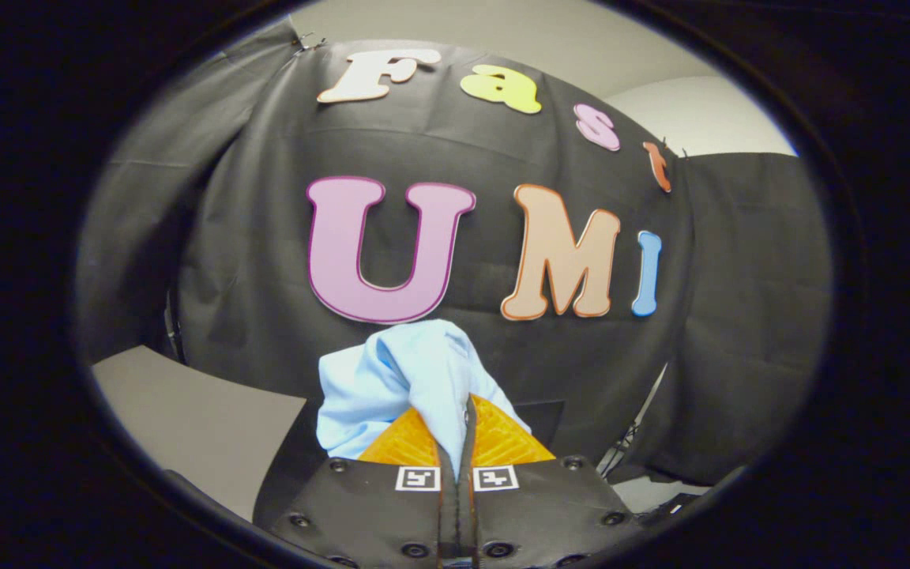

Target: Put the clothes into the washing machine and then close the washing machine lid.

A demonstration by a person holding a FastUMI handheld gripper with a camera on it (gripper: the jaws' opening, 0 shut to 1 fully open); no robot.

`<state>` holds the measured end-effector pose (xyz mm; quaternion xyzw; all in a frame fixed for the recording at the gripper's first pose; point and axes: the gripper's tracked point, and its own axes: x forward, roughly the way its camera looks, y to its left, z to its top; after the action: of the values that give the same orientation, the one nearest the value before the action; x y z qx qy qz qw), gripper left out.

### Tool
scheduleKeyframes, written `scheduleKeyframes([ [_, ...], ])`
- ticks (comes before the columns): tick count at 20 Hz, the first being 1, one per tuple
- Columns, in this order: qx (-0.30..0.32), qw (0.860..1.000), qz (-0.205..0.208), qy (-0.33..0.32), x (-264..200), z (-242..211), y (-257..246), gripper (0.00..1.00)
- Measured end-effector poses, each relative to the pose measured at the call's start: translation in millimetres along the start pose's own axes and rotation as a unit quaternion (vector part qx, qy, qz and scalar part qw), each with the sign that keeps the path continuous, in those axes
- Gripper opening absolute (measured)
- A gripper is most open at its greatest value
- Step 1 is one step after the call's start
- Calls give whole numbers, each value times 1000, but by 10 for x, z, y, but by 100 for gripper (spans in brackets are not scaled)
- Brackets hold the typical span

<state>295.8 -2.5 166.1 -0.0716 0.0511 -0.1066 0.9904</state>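
A crumpled pale-blue cloth garment (411,379) is pinched between the closed jaws of the gripper (455,431), held aloft; slippage is risked if only a thin fold is caught.

No legible word, number or brand stands on any item. The tool (467,407) carries two square black-and-white markers, the left marker (418,478) and the right marker (495,477), one at the base of each finger (coded patterns, not characters). The fingers are closed together, pinching a light blue garment (392,379) between them.
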Motion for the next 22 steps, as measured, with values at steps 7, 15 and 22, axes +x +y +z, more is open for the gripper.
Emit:
scheduleKeyframes([
  [7, -38, 997, 0, 72, 402, -807, -17, 1],
  [15, -41, 987, 39, 154, 834, -1871, 41, 6],
  [22, -39, 977, 64, 200, 920, -2326, 164, 43],
])
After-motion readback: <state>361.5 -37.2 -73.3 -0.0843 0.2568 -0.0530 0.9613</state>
